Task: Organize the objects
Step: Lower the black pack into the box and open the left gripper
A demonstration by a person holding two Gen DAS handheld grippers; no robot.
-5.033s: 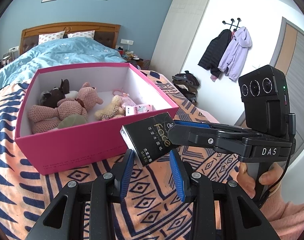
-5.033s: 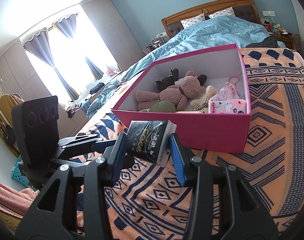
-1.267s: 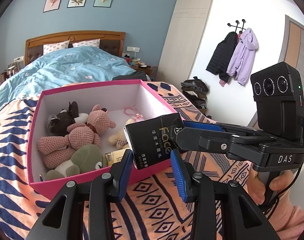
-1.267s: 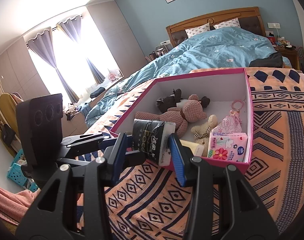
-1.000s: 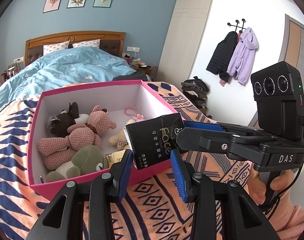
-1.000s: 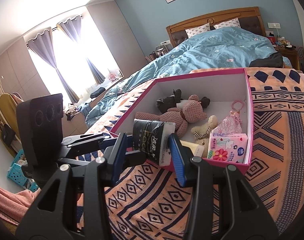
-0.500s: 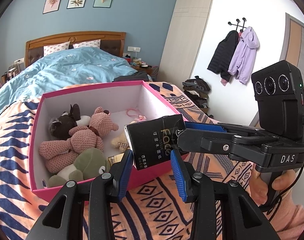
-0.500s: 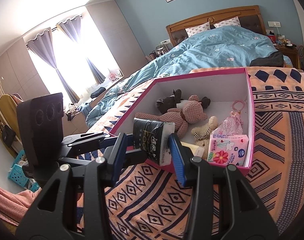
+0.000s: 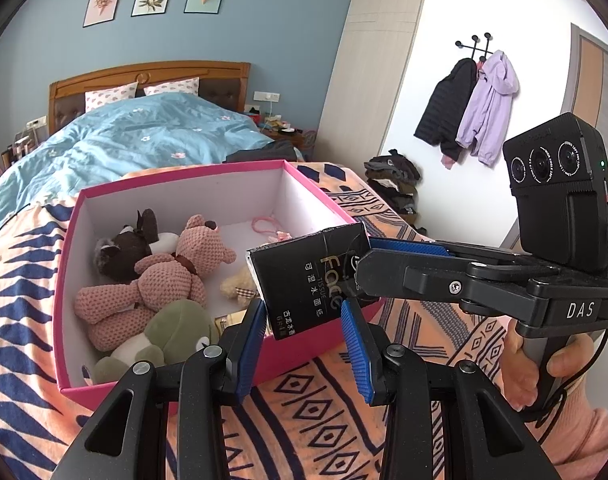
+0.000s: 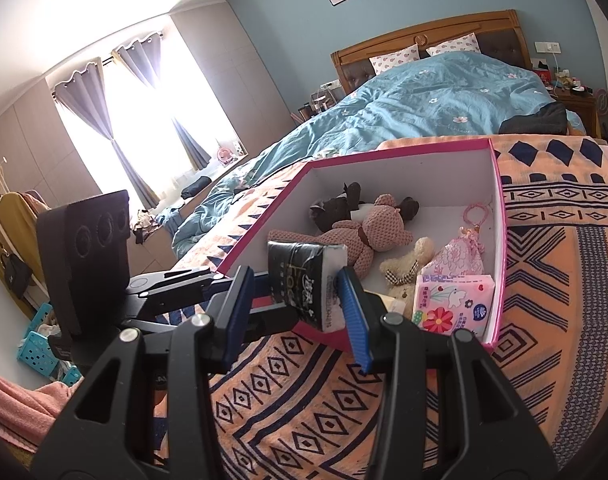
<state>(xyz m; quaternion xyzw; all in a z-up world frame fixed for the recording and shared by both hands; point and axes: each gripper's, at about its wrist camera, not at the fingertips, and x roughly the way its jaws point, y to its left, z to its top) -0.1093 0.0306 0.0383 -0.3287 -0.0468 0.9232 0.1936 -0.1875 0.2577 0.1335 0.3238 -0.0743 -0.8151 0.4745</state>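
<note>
Left gripper (image 9: 304, 326): blue pads spread and flanking the lower edge of the black pack (image 9: 304, 276). Contact can't be confirmed from either view.

Right gripper (image 9: 364, 258): enters the left view from the right. One finger overlaps the pack's printed face and the blue pad runs behind it, so it is pinching the pack.

Pack: in the air over the near rim of the pink box (image 9: 184, 172), at frame centre.
- Left view: printed face toward the camera. Long axis runs roughly left to right, with the right end tilted up.
- Right view: a narrow black side plus a white end. The pack sits between the right pads, leaning toward the upper left.

Left view only: pink bear (image 9: 172, 276) and green plush (image 9: 176, 324) at lower left of the box; coats (image 9: 476, 108) at upper right.

Right view only: floral tissue packet (image 10: 452, 300) in the box's near right corner; bright window (image 10: 116, 120) at upper left.

The box rests on a patterned blanket (image 9: 384, 400).
</note>
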